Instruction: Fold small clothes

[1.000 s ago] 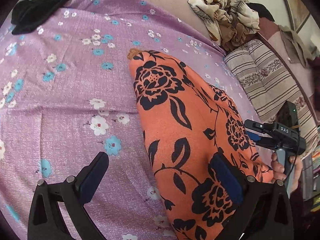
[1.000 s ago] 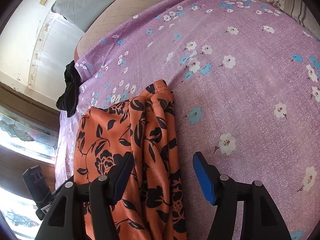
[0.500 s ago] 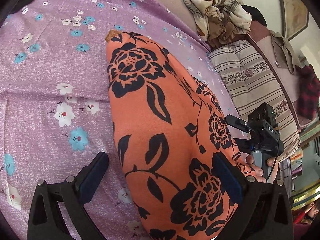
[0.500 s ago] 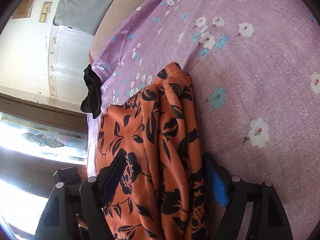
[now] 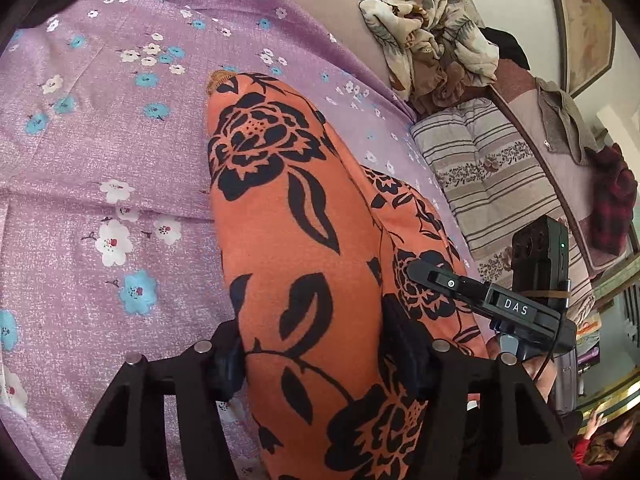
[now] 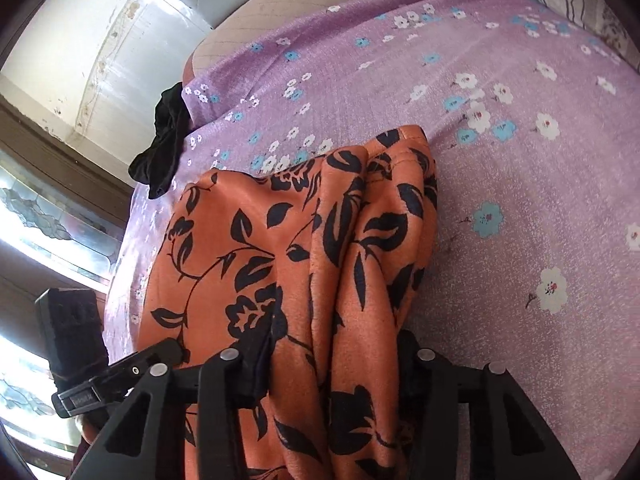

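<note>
An orange garment with black flowers (image 5: pixel 288 216) lies lengthwise on the purple flowered bed sheet (image 5: pixel 100 160). My left gripper (image 5: pixel 316 356) is shut on its near end, the cloth bunched between the fingers. In the right wrist view the same garment (image 6: pixel 304 248) lies in long folds, and my right gripper (image 6: pixel 336 360) is shut on its near end. The right gripper also shows at the right of the left wrist view (image 5: pixel 492 304), beside the cloth.
A black cloth (image 6: pixel 164 140) lies at the sheet's far corner by the wall. A crumpled beige floral cloth (image 5: pixel 432 36) and a striped pillow (image 5: pixel 492 184) lie at the head of the bed. A window (image 6: pixel 40 220) is at the left.
Both grippers have closed from wide open onto the near end of the orange garment. The cloth is now bunched and pulled up between each pair of fingers.
</note>
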